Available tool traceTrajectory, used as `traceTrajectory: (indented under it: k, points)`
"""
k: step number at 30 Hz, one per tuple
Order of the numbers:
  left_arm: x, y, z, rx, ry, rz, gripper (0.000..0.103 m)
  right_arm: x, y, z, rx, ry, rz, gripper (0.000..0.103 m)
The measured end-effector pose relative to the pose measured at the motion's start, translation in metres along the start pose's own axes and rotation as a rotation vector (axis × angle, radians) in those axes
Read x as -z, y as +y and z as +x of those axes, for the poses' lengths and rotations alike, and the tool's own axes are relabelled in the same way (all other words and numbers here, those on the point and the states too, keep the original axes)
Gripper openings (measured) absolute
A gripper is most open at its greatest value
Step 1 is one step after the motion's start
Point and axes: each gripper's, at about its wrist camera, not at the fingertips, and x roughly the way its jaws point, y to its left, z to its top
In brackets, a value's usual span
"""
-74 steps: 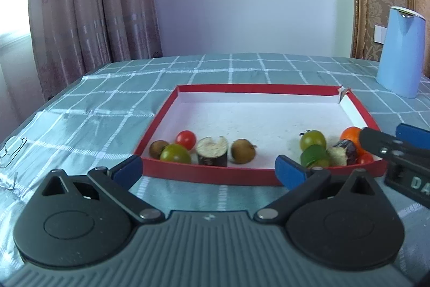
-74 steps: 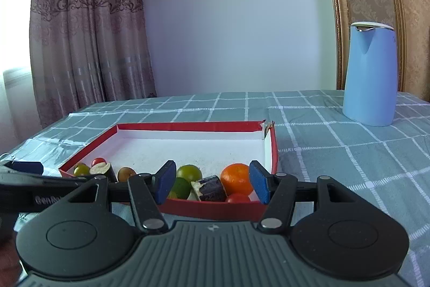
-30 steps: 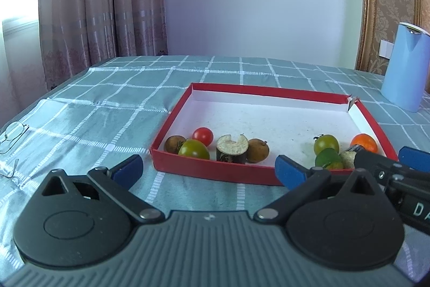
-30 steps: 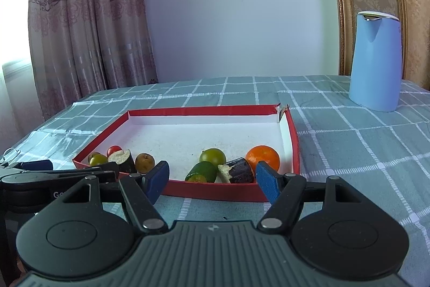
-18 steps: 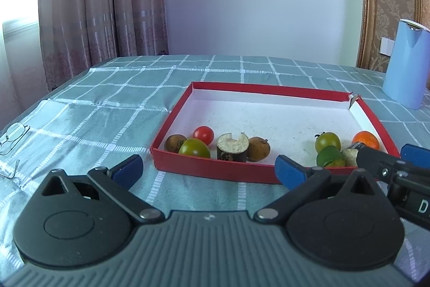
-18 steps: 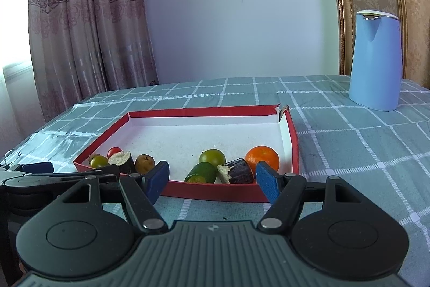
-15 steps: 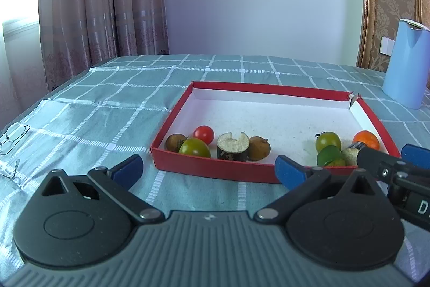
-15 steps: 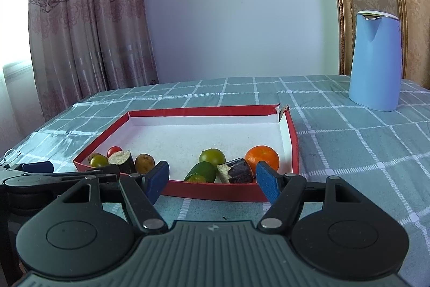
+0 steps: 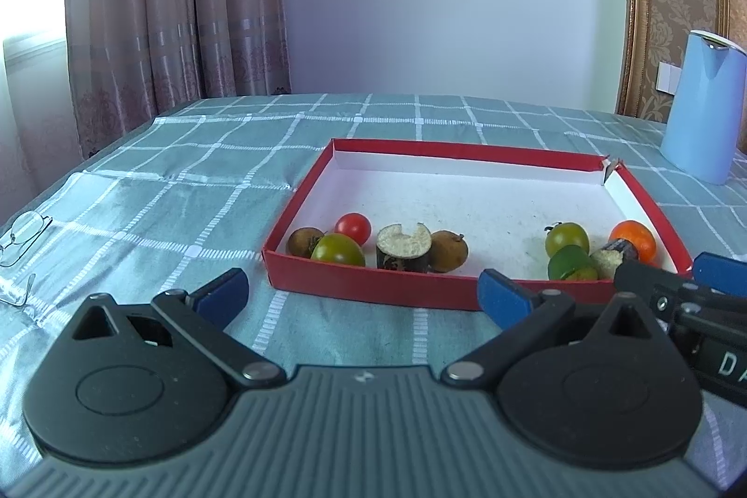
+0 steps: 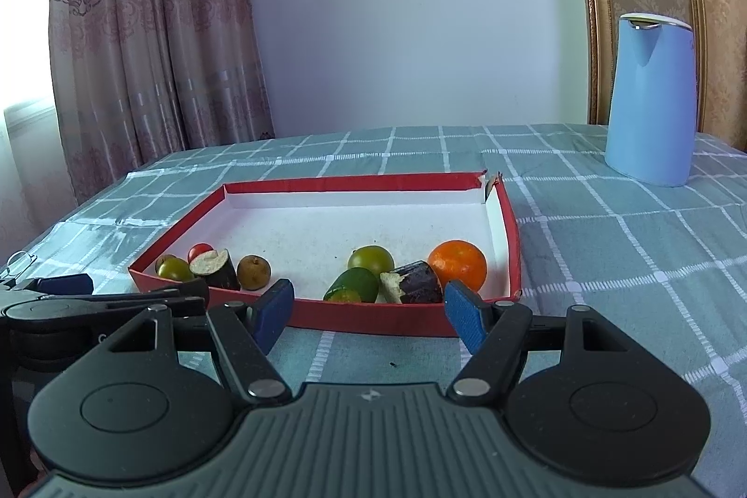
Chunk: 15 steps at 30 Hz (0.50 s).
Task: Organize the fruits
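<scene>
Both tools spread, empty, short of the red tray (image 10: 511,246) on the bench. Right tool (image 10: 369,311) faces the eggplant chunk (image 10: 413,288) and orange (image 10: 457,264); left tool (image 9: 362,292) is nearer the other cluster, around the red tomato (image 9: 352,228).

white letters "da", cut off at frame edge, on right tongs (image 9: 700,288) body.
</scene>
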Motion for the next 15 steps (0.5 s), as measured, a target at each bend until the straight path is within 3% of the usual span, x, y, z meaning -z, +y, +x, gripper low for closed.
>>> traceTrajectory:
  k: [15]
  points:
    - [0.0042,-0.0032,-0.0043,-0.015,-0.021,0.023,0.103,0.0013,-0.0007,-0.0053,0.002,-0.002,0.011,0.071]
